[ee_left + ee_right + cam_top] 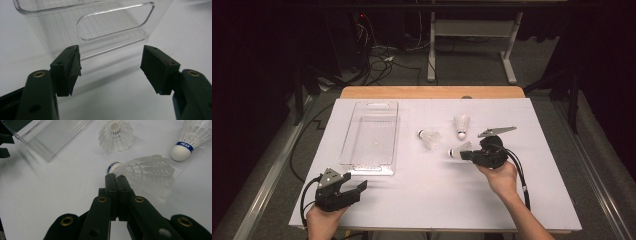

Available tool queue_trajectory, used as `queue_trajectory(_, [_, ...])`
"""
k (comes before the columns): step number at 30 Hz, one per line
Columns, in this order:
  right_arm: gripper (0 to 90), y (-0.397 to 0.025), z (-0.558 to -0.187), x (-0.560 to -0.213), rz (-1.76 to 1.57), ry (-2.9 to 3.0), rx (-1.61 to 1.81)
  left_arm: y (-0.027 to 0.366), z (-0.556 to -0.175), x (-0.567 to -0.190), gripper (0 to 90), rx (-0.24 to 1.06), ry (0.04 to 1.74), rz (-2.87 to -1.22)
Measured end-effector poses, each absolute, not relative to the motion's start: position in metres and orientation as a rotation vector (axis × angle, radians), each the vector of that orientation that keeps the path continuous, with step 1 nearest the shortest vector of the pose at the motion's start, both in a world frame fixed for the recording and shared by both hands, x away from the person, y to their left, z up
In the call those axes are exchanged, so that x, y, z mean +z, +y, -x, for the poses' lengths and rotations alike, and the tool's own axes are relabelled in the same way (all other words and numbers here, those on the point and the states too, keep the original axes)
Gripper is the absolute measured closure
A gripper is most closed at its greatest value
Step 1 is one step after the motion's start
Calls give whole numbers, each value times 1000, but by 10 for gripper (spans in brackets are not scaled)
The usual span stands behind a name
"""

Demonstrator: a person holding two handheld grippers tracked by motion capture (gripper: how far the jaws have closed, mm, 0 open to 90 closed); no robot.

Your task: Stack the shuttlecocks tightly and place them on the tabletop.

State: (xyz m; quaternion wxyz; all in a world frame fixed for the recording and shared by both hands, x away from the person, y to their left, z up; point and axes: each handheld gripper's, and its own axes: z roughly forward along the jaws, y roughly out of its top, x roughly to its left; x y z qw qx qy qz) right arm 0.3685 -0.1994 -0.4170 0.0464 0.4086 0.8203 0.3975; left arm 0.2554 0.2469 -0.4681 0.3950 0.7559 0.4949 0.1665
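So the right gripper (115, 178) has its jaws pinched fully together on the edge of a shuttlecock (142, 171), right by the skirt where it meets the cork, and that's a pretty thin bite. In the high view that shuttlecock (458, 151) sits toward the right half of the surface (437, 200), roughly mid-depth, with its cork pointing left toward the bin (371, 137). My worry: the feathery skirt is soft plastic, so a grip this far off to one side could let it swivel or slip out the moment it's lifted, and squeezing harder might just crumple the skirt. Second thing, the two other shuttlecocks (429, 137) (461, 125) lie near, just toward the far edge, so a sloppy swing toward the bin could knock one rolling. The left gripper (343, 189) is wide open with nothing in it, down at the near left corner just in front of the bin's handle end (115, 21), so it could bump the bin if it drifts forward.
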Motion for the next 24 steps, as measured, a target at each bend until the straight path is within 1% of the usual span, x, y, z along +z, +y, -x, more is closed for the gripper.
queue_trajectory(24, [900, -180, -385, -424, -1275, 2491, 1218, 246, -256, -469, 333, 420, 1252, -1916])
